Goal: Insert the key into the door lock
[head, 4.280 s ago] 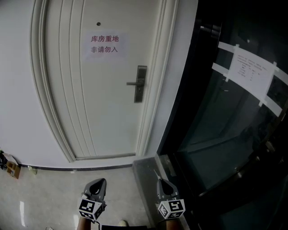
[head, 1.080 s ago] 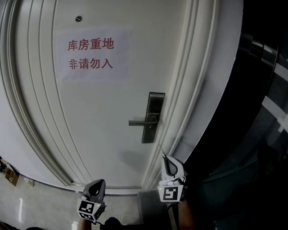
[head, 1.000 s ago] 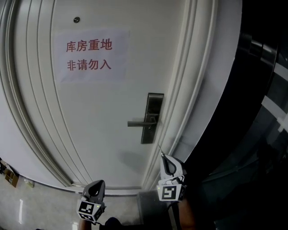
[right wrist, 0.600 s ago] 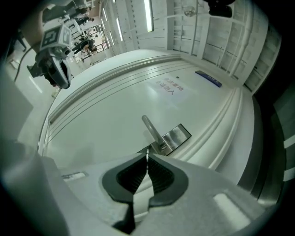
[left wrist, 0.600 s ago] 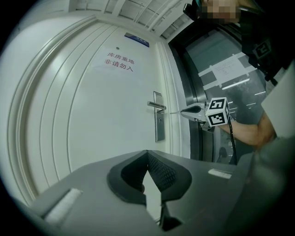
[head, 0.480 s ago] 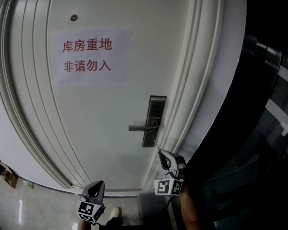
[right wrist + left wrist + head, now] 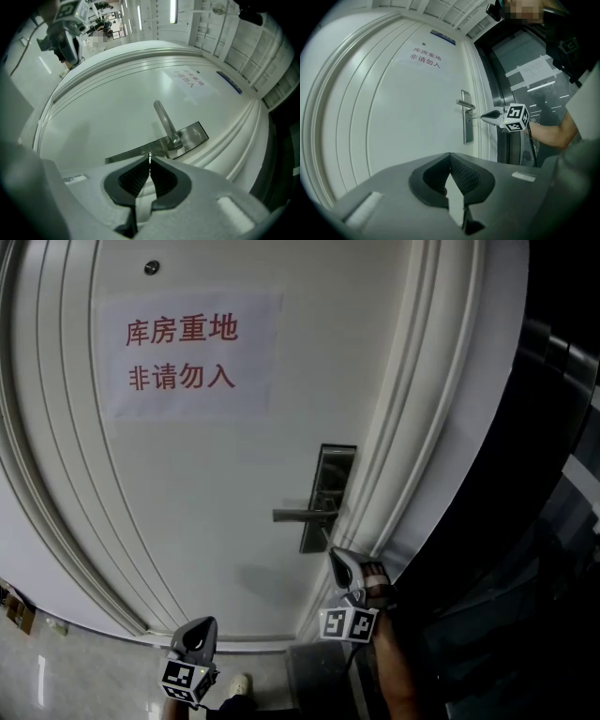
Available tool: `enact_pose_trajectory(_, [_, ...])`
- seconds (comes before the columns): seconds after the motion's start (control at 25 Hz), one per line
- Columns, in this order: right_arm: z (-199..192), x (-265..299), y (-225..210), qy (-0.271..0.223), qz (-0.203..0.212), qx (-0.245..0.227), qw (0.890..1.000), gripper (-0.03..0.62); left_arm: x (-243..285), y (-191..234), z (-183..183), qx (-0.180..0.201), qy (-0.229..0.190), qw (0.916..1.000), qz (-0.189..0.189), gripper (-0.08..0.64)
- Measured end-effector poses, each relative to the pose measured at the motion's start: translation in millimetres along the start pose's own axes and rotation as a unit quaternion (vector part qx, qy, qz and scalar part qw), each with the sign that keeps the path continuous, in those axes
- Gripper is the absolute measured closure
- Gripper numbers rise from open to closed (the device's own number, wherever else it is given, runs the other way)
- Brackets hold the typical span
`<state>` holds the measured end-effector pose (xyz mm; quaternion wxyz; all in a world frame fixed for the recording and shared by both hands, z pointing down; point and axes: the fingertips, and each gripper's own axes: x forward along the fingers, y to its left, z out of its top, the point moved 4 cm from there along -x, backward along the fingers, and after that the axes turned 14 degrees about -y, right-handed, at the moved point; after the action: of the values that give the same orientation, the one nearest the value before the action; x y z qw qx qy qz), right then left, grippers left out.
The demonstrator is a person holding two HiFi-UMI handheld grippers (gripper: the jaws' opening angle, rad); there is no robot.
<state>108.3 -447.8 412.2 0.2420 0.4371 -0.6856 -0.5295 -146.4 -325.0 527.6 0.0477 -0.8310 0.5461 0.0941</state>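
We see the right gripper raised to the white door, its jaws pressed together on a thin metal key. The key sticks out level from the jaw tips and points at the steel lock plate. In the head view the gripper sits just at 6 o'clock from the plate. In the left gripper view the key's tip comes in from 3 o'clock and reaches the plate's lower part, below the lever handle. We cannot tell whether the tip touches the metal or has entered a keyhole. The handle lies level and points toward 9 o'clock from the plate.

The left gripper hangs low, at 7 o'clock from the right one and well apart from the door hardware. Its jaws meet at the tips and hold nothing.

A paper notice with red characters is stuck to the door at 11 o'clock from the lock plate. A small peephole sits above the notice at 12 o'clock. A dark glass panel stands at 3 o'clock from the door frame.
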Motion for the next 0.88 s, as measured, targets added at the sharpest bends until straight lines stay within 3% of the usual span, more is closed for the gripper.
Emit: enact_pose_trajectory(0.88, [-13,24,5,0.023,0.017,-0.03,0.999,0.581,18,18,-6,-0.002,0.002,1.0,-0.005,0.558])
